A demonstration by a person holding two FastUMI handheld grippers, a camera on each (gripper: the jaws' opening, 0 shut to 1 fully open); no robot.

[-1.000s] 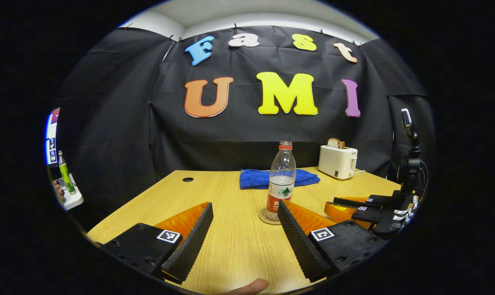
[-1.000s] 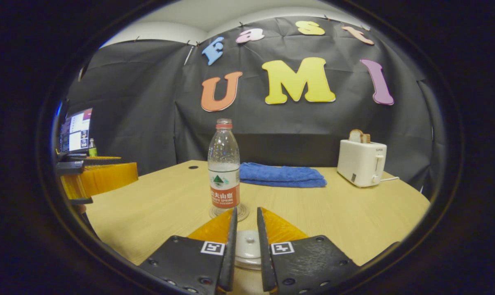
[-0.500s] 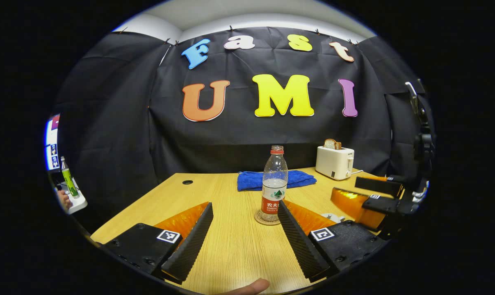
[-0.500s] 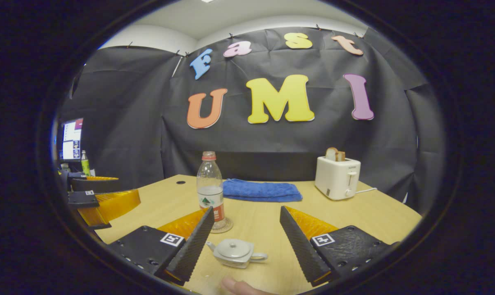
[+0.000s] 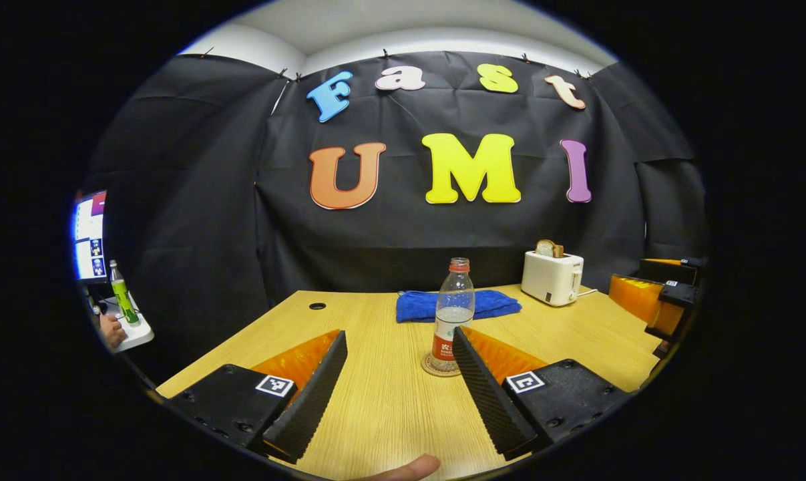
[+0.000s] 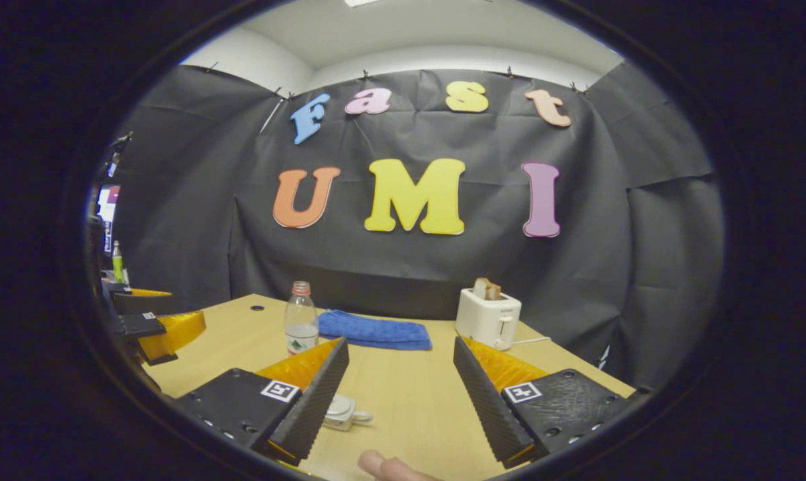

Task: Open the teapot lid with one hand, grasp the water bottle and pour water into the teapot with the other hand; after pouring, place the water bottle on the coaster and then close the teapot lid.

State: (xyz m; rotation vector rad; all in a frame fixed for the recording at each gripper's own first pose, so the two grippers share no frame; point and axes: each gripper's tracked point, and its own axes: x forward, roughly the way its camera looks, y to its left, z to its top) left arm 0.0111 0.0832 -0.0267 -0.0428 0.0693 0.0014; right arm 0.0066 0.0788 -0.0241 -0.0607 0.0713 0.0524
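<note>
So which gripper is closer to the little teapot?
Right, as far as I can tell. The teapot sits low beside the open right gripper. The left gripper points at the water bottle on its coaster.

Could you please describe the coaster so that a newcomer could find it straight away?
Start at the wooden table and find the blue towel near its far edge. In front of it stands a water bottle; the coaster is the small round mat under that bottle, the only flat disc there.

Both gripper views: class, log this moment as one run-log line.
water bottle upright on coaster | teapot lid on | left gripper open | right gripper open
</note>
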